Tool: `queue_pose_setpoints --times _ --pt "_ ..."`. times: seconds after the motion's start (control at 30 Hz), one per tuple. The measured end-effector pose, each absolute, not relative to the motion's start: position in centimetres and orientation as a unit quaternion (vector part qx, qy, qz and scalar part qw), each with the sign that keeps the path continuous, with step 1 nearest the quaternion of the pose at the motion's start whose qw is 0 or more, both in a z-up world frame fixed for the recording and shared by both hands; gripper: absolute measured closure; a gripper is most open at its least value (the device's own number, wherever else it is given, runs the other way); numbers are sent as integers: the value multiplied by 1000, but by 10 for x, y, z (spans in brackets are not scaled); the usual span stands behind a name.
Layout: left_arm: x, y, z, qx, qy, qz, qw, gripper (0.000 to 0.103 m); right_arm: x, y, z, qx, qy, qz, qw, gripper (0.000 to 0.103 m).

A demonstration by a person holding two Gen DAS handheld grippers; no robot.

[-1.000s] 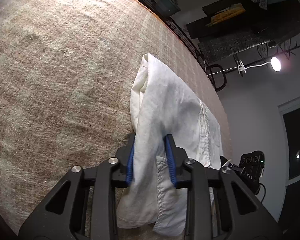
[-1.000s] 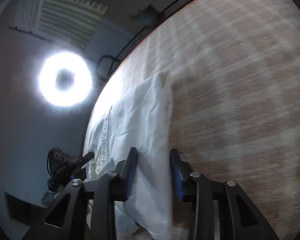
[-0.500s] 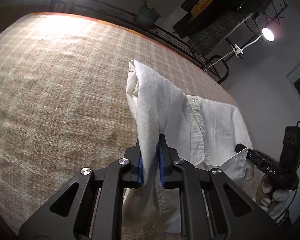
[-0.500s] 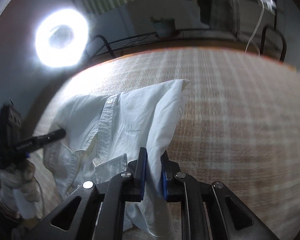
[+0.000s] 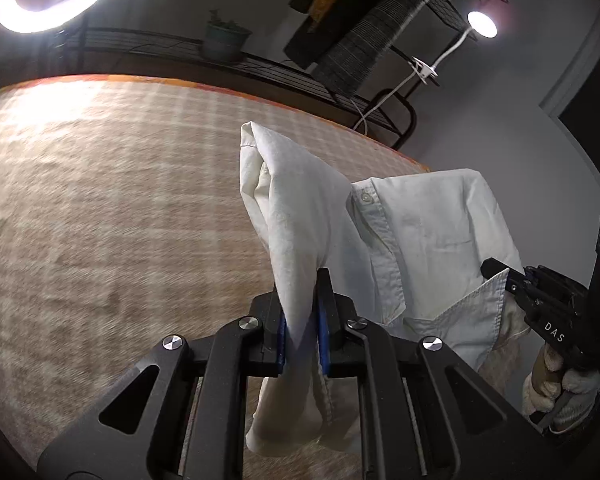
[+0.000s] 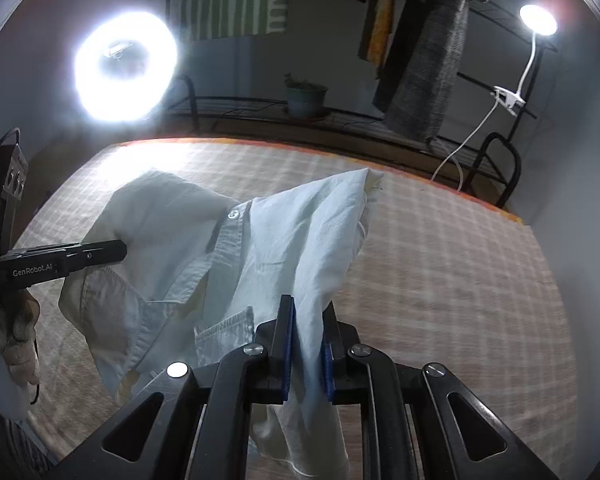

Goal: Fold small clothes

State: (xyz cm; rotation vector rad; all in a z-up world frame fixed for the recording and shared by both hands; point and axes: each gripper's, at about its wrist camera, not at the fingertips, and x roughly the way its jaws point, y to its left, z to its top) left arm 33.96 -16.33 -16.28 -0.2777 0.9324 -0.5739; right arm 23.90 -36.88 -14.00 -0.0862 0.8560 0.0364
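Left hand-held gripper (image 5: 303, 316) pinching white button-up shirt (image 5: 420, 240); right hand-held gripper (image 6: 307, 340) pinching it too. Shirt draped toward twelve o'clock above plaid-covered bed (image 5: 100, 200).

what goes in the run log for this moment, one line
stage: lifting | left gripper: shut on white shirt | right gripper: shut on white shirt | shirt: hanging between both, above checked bedcover

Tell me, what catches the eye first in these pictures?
A white shirt hangs above the checked bedcover, pinched between the left claw and right claw. Behind, a glaring ring light shines at the upper left, with a small clip lamp at the upper right.
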Motion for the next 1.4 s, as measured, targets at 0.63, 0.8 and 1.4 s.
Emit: queue_pose_setpoints --times 0.63,0.8,1.4 --pt "421 -355 -162 -61 418 -340 840 94 293 -502 -136 -83 388 -79 915 94" --pt "445 -404 -162 -67 409 -345 842 94 321 -549 -136 -77 382 -106 915 94" --pt "488 -495 -217 -9 426 -303 852 91 397 -651 -196 -77 409 -176 892 94"
